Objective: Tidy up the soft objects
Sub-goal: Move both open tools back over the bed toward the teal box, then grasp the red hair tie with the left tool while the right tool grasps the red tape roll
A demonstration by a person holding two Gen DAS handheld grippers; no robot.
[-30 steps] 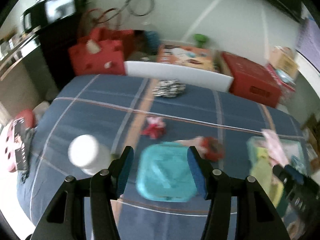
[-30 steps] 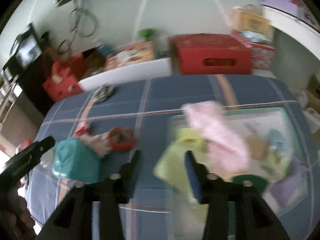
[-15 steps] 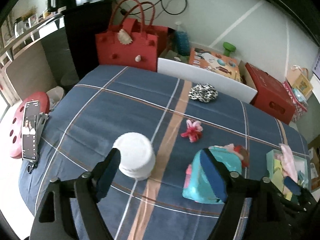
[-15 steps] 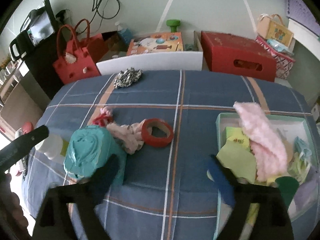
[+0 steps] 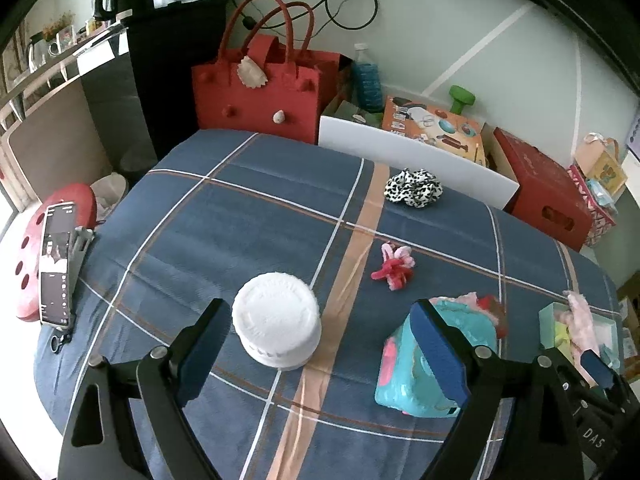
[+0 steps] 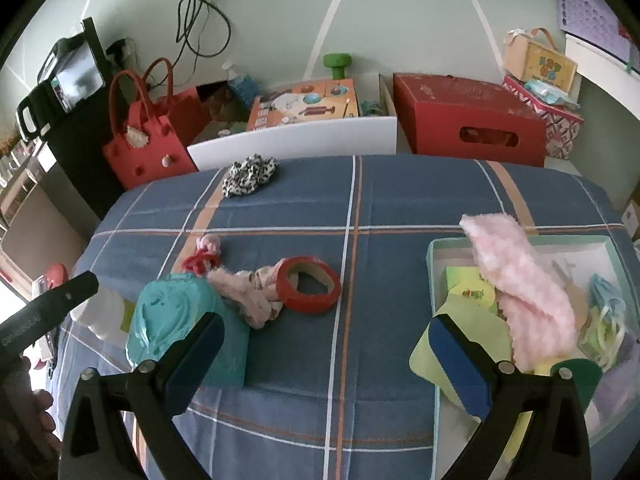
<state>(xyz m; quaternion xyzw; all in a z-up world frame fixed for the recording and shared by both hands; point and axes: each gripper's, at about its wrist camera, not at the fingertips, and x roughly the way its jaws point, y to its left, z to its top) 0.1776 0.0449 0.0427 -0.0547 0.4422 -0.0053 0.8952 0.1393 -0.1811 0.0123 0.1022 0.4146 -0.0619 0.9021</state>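
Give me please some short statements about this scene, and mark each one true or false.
1. The left tool holds the white jar. False: its jaws are open and have just been opening; the jar sits between them, untouched.
2. The leopard scrunchie lies inside the green box. False: it lies on the blue cloth, near the far edge.
3. The fluffy pink item hangs over the box's rim. True.
4. The red tape roll lies flat on the cloth. True.
5. The right tool grips the teal pouch. False: it is open and empty.
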